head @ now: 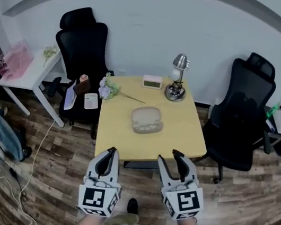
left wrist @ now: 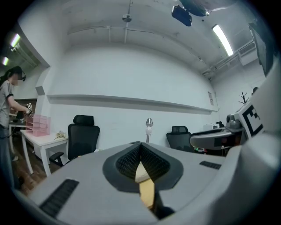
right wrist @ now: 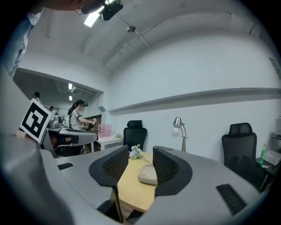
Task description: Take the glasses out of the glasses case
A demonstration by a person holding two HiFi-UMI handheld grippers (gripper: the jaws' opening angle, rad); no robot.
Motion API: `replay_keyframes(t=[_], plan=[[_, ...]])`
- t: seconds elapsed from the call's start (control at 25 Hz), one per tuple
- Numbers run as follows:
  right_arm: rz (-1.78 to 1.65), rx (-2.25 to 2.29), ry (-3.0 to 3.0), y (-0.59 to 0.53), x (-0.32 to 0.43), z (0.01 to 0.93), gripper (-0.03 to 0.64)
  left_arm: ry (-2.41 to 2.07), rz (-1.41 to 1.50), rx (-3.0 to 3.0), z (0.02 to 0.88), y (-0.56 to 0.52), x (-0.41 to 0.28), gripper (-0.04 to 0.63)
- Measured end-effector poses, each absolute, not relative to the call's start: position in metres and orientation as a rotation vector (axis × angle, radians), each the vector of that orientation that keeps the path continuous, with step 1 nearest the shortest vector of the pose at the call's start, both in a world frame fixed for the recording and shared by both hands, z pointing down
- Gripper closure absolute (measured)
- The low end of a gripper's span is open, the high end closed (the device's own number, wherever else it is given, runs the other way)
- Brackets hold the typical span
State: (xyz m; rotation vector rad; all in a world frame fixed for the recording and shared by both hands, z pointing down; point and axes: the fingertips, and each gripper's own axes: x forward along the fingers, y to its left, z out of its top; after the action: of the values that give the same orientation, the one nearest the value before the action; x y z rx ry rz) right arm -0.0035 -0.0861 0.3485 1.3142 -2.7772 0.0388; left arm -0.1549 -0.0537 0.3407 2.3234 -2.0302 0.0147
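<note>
Two handheld grippers hover at the near edge of a small wooden table [head: 179, 135], neither of them over it. The left gripper [head: 111, 151], at 7 o'clock from the table's centre, has its jaws pressed together on nothing; its own view shows only a sliver of tabletop below the tips. The right gripper [head: 169, 156], at 5 o'clock, has its jaws spread and empty, and its view frames the case between them, well ahead.

The glasses case [head: 146, 120] lies near the middle of the table, at 12 o'clock from the grippers and well apart from both. It is pale and rounded and appears closed. From the case, a desk lamp [head: 177, 83] stands at 1 o'clock, a small clock [head: 152, 81] at 12 and a flower sprig [head: 107, 88] at 10.

The case is probably light and stiff, so it may skid if nudged. One gripper should pin its lower half at a short end while the other lifts the lid at the seam. The glasses are not visible. They are likely fragile, and are best held gently by the bridge or an arm, not the lenses.
</note>
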Motion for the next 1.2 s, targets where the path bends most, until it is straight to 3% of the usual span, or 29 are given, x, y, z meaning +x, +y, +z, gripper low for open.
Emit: replay_keyframes(t=[0.4, 1.2], plan=[[-0.072, 1.272, -2.778, -0.178, -0.023, 0.326, 0.430, -2.014, -0.019, 2.303, 0.332, -0.136, -0.174, 0.589], [0.079, 0.833, -2.717, -0.302, -0.050, 0.427, 0.416, -2.086, 0.105, 2.073, 0.388, -0.242, -0.183, 0.589]])
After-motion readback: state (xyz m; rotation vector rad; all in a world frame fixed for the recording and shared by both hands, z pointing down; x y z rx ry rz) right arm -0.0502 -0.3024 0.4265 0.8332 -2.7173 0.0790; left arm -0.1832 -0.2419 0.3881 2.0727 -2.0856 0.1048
